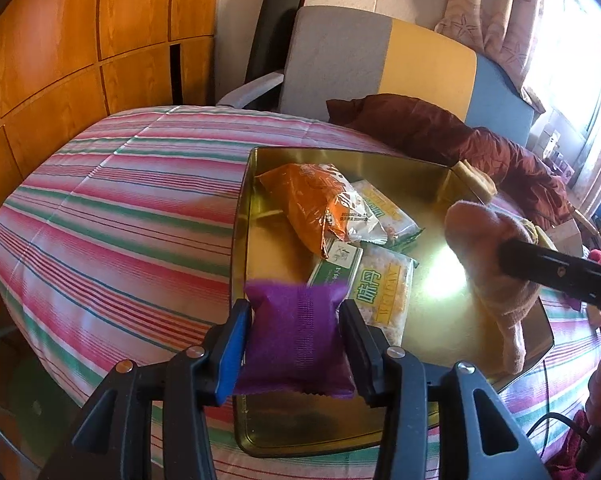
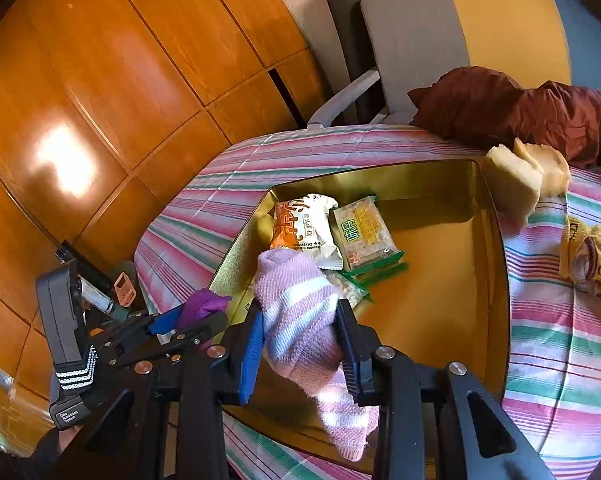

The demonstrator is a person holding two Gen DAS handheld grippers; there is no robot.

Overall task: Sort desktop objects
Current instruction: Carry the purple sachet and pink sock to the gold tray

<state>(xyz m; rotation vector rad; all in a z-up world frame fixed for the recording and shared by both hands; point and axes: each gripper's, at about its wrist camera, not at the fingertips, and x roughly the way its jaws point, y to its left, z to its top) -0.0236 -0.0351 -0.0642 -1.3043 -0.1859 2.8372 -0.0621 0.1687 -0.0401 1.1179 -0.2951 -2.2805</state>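
The left gripper [image 1: 296, 344] is closed on a purple packet [image 1: 294, 340], its two fingers pressing the packet's left and right edges so the packet stands between them, its top sealed edge pointing forward. The packet hangs over the near left corner of a gold tin tray [image 1: 440, 184], just short of the snacks already in it. In the right wrist view the same gripper [image 2: 204, 316] shows at lower left with the purple packet [image 2: 204, 306] poking out from its tips, beside the tray's left rim.

The right gripper [image 2: 300, 344] is clamped on a pink and white striped sock [image 2: 300, 320]; the sock bulges above the fingers and trails down below them, over the near part of the tray [image 2: 496, 280]. From the left wrist view the sock [image 1: 496, 272] looks washed out by glare, so its stripes are hard to make out there, and the right gripper [image 1: 512, 258] reaches in from the right edge.

Inside the tray lie an orange and white snack bag [image 1: 316, 204] and, overlapping it, several green-edged cracker packs [image 1: 384, 292].

The tray sits on a striped blanket [image 1: 120, 220] covering the surface. Beyond the tray's far right corner are pale bread-like pieces [image 2: 516, 184], a yellow wrapped item [image 2: 588, 256] and a dark red jacket [image 2: 500, 108], with a chair [image 2: 440, 40] behind.
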